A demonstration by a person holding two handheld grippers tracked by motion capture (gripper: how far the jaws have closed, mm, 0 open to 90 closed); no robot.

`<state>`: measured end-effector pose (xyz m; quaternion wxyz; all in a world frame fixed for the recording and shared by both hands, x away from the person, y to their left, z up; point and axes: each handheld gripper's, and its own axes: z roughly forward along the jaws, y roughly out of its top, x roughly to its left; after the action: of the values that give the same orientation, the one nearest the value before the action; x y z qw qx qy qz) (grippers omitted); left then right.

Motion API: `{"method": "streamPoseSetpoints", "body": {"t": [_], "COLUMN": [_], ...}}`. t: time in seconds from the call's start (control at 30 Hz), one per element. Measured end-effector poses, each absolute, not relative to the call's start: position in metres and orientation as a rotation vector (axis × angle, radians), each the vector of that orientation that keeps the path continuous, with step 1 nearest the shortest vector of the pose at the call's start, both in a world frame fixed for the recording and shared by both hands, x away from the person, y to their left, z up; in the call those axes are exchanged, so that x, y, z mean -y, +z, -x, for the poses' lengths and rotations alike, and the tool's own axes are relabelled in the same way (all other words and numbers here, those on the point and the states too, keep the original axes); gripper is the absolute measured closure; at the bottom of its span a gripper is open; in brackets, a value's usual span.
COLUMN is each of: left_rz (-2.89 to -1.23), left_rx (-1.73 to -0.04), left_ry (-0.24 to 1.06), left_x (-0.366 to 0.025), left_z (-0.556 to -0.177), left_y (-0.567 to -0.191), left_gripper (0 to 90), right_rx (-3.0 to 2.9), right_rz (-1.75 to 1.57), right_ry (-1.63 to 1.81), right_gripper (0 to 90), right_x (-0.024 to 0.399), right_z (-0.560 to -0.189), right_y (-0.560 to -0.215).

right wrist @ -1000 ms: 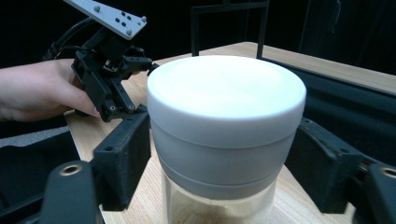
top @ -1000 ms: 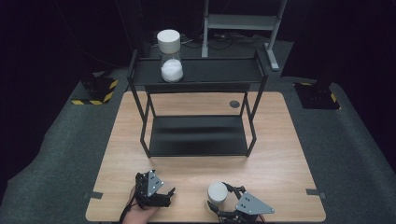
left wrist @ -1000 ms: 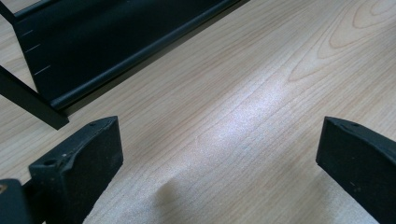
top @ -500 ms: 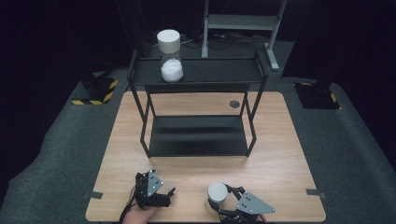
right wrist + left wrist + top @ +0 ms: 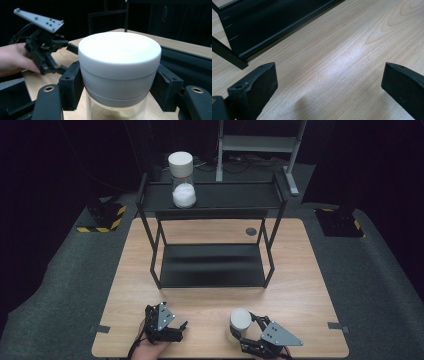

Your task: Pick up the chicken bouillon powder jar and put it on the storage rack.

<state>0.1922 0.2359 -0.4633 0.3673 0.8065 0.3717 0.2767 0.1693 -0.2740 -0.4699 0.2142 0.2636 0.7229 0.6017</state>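
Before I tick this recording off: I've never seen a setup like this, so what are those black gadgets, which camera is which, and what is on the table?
No robot here: a person holds a hand-held two-jaw clamp in each hand at a wooden table. The high view looks down from above the person's side. There the left gripper sits at bottom left, the right gripper at bottom right.

Each of the other two pictures comes from a camera riding on one gripper, looking along its black jaws. In the left gripper view the jaws stand wide apart over bare wood, holding nothing. In the right gripper view they press on the white lid of a glass jar standing on the table.

A black two-level metal shelf stands mid-table. On its top level is a second jar with a white lid and white contents.
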Motion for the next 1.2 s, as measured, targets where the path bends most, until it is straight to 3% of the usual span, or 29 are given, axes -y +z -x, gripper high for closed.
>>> {"method": "streamPoseSetpoints", "body": {"t": [0.57,1.2], "left_rz": [-2.08,-2.057], "left_rx": [-0.94,-0.942], "left_ry": [0.706,0.681], "left_x": [-0.237,-0.242], "left_z": [-0.193,-0.194], "left_y": [-0.463,-0.464], "left_gripper": [0.9,0.9], "right_rx": [-1.871,-1.812], "right_rz": [-0.788,-0.841], "right_ry": [1.64,1.634], "right_gripper": [33.5,33.5], "right_x": [0.287,0.282], "right_z": [-0.177,-0.219], "right_y": [-0.447,-0.41]}}
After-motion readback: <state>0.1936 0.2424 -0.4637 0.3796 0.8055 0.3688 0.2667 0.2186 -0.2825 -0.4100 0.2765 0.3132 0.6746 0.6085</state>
